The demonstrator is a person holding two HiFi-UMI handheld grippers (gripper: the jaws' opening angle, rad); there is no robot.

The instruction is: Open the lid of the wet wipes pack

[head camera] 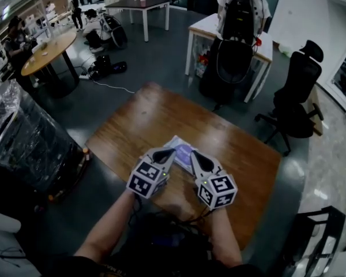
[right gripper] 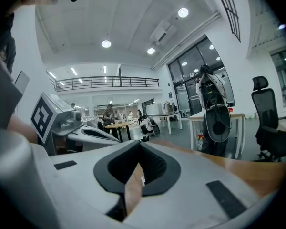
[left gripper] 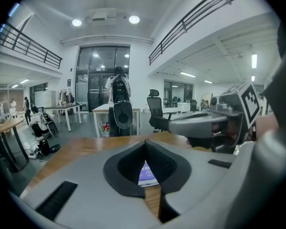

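Hovering low over the wooden table (head camera: 132, 126), both grippers sit side by side, each in one of the person's hands, tips aimed at the wet wipes pack (head camera: 181, 150). Left gripper (head camera: 173, 151): jaws together, tips meeting, nothing between them. In its own view the left gripper (left gripper: 145, 143) has a dark hollow behind the closed tips, and the pack (left gripper: 147, 173) shows through it, white with a purple top, flat on the table just ahead of and below the tips. Right gripper (head camera: 192, 155): jaws also together and empty. In its own view the right gripper (right gripper: 139, 144) frames only table wood and a small white sliver in the hollow, too small to name. From the head view the pack lies right in front of both tips, its near edge tucked under them; contact cannot be told. Lid state cannot be made out either. The two grippers are close, not touching, marker cubes toward the person. The right gripper (left gripper: 200, 124) shows off to the left one's right. The left gripper (right gripper: 93, 135) shows off to the right one's left. Beyond the tips, past the table's far edge, a black office chair (head camera: 297, 97) and a white desk (head camera: 205, 27) with a black backpack (head camera: 239, 13).
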